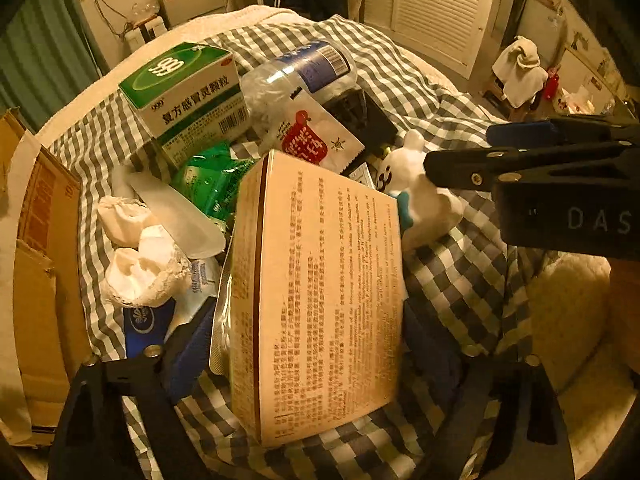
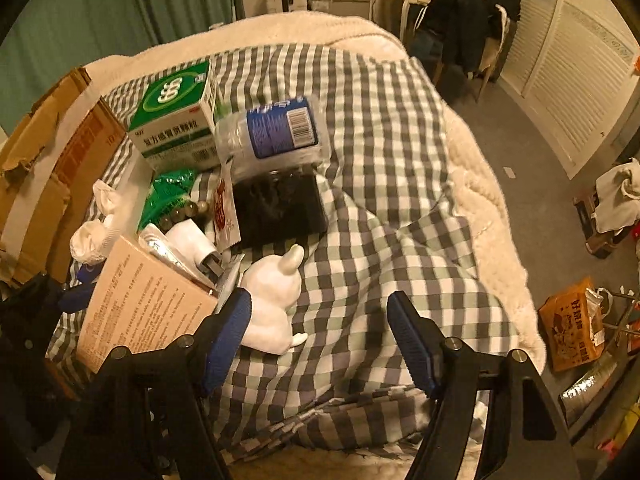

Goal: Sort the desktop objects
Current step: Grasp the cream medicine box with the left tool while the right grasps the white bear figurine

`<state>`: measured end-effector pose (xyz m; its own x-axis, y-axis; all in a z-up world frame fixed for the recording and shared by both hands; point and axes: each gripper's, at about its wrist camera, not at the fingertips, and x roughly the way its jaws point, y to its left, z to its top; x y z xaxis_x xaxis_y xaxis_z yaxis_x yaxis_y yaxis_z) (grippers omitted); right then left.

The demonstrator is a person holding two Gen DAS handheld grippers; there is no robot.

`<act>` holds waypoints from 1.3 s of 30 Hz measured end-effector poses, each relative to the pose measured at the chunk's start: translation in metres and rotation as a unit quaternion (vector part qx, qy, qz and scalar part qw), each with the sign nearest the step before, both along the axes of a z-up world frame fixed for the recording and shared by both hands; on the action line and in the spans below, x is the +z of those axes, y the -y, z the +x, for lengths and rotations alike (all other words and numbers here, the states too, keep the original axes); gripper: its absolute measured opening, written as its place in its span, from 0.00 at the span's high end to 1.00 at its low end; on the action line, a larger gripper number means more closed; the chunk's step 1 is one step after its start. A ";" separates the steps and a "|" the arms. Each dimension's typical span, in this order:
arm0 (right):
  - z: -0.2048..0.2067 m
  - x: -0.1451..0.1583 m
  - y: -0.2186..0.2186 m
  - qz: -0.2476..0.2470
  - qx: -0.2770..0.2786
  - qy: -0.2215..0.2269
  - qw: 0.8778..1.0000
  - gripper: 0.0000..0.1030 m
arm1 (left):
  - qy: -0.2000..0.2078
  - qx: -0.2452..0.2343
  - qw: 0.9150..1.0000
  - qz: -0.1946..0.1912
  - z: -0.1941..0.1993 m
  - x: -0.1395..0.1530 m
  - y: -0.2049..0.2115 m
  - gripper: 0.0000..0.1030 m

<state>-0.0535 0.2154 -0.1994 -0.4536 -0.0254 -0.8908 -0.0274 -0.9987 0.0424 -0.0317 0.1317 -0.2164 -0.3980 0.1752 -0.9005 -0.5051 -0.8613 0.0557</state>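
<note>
A pile of small things lies on a checked cloth (image 2: pixel 380 128) spread over a bed. In the left wrist view a tan printed box (image 1: pixel 320 300) fills the middle, standing between the fingers of the left gripper (image 1: pixel 308 344); the left blue pad (image 1: pixel 188 344) sits beside the box's edge, where a foil sheet sticks out, and the right pad is hidden behind the box, so I cannot tell whether the fingers press on it. This view alone shows crumpled white tissues (image 1: pixel 136 264) and a blue packet under them, near a cardboard carton (image 1: pixel 44 248) at the left edge. It also shows the right gripper from the side, reaching in toward a white toy figure (image 1: pixel 420 196). The right wrist view shows what that hides: the fingers of the right gripper (image 2: pixel 320 336) stand wide apart over the cloth, and the left pad (image 2: pixel 228 336) lies right against the toy figure while the right pad is well apart from it. Both views show a green and white medicine box (image 2: pixel 176 116), a clear plastic bottle (image 2: pixel 276 132) lying on its side just beside it, a green packet (image 1: pixel 212 184) and a red and white sachet (image 1: pixel 316 136). Only the right view shows the dark tray (image 2: pixel 280 204) clearly, and an orange bag (image 2: pixel 572 324) on the floor.
</note>
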 end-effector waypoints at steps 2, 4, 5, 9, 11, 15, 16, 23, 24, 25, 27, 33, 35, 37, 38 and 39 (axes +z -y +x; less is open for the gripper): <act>-0.002 -0.002 -0.002 0.000 -0.009 -0.002 1.000 0.32 | -0.002 0.003 1.000 -0.001 0.000 0.000 0.001 0.21; -0.005 -0.004 -0.003 -0.008 -0.013 0.001 1.000 0.32 | -0.004 0.005 1.000 -0.001 0.000 0.001 0.002 0.23; -0.008 -0.005 -0.003 -0.012 -0.013 0.003 1.000 0.32 | -0.004 0.005 1.000 -0.001 -0.001 0.001 0.003 0.24; -0.014 -0.010 -0.001 -0.033 -0.012 0.015 0.999 0.32 | 0.000 0.010 1.000 0.009 -0.004 0.001 0.003 0.24; -0.015 -0.011 -0.001 -0.042 -0.010 0.018 0.999 0.32 | 0.003 0.016 1.000 0.022 -0.006 0.003 0.008 0.28; -0.016 -0.013 0.000 -0.062 -0.009 0.026 0.998 0.32 | -0.009 0.017 0.999 0.030 -0.004 0.009 0.011 0.38; -0.016 -0.014 0.000 -0.068 -0.009 0.027 0.997 0.32 | -0.012 0.016 0.999 0.030 -0.003 0.011 0.011 0.39; -0.020 -0.022 0.001 -0.111 0.001 0.045 0.993 0.32 | -0.039 0.014 0.998 0.041 0.003 0.031 0.013 0.59; -0.021 -0.023 0.002 -0.116 0.004 0.049 0.992 0.32 | -0.045 0.013 0.998 0.039 0.005 0.034 0.013 0.60; -0.022 -0.023 0.003 -0.120 0.009 0.052 0.991 0.32 | -0.051 0.014 0.998 0.039 0.006 0.036 0.014 0.61; -0.025 -0.026 0.006 -0.126 0.014 0.057 0.990 0.31 | -0.057 0.016 0.997 0.040 0.006 0.041 0.015 0.61; -0.034 -0.040 0.022 -0.128 0.028 0.088 0.987 0.29 | -0.080 0.040 0.995 0.042 0.001 0.059 0.030 0.62; -0.037 -0.044 0.028 -0.118 0.034 0.096 0.988 0.29 | -0.083 0.051 0.994 0.048 -0.003 0.065 0.038 0.62; -0.038 -0.048 0.036 -0.102 0.042 0.103 0.989 0.29 | -0.088 0.063 0.993 0.052 -0.007 0.072 0.044 0.62; -0.038 -0.048 0.039 -0.097 0.047 0.103 0.989 0.34 | -0.092 0.068 0.992 0.053 -0.008 0.075 0.047 0.62; -0.037 -0.047 0.040 -0.103 0.055 0.105 0.988 0.47 | -0.097 0.073 0.991 0.054 -0.009 0.079 0.051 0.62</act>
<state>-0.0907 0.1753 -0.2461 -0.2445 -0.2555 -0.9354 0.0506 -0.9667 0.2508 -0.0408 0.0811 -0.1378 -0.5903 0.1938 -0.7836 -0.3629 -0.9308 0.0431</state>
